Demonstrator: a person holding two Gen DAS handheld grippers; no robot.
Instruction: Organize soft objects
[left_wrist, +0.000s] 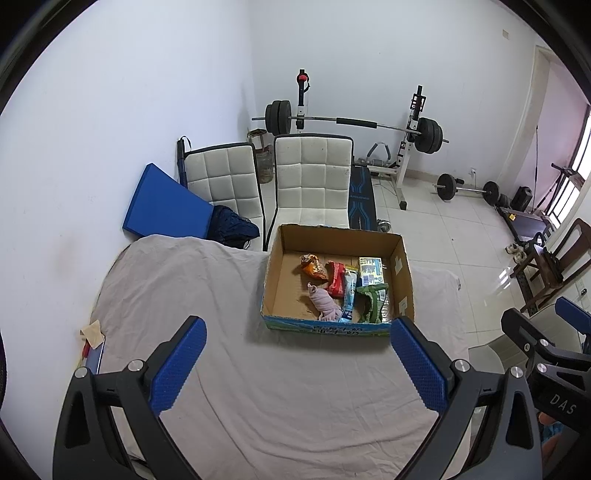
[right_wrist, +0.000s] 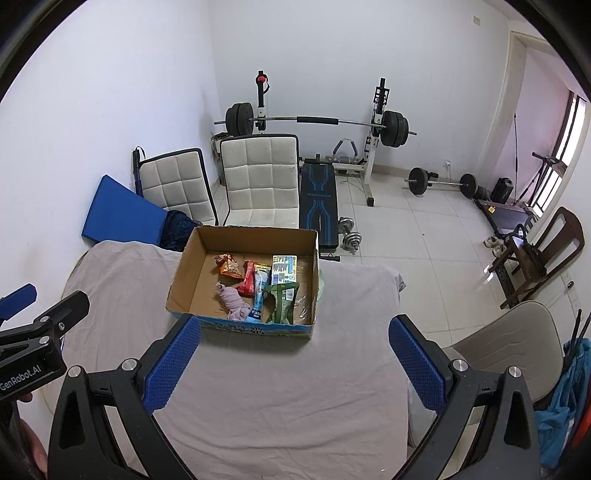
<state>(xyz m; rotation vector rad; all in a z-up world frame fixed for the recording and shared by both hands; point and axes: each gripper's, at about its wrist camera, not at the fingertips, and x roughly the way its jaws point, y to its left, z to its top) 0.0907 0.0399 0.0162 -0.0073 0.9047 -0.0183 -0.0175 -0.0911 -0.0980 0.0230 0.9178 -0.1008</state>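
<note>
Left wrist view: both grippers, left gripper (left_wrist: 297, 363) and right gripper (right_wrist: 294, 360), gaping empty; pink sock (left_wrist: 325, 303) near cardboard box (left_wrist: 404, 280) front edge, limp, light, best pinched mid-bunch.

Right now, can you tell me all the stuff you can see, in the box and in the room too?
cardboard box: 1, brown, on the cloth-covered table, open top
orange snack bag: 1, orange, in the box, far left
red packet: 1, red, in the box, middle
pink cloth: 1, pale pink, in the box, near front
blue tube: 1, blue and white, in the box, middle
green packet: 1, green, in the box, front right
printed carton: 1, white and blue, in the box, back right
table cloth: 1, grey, covering the table
white chairs: 2, white, behind the table
barbell rack: 1, black weights, by the far wall
left gripper: 1, black with blue pads, open, above the table
right gripper: 1, black with blue pads, open, above the table
</note>
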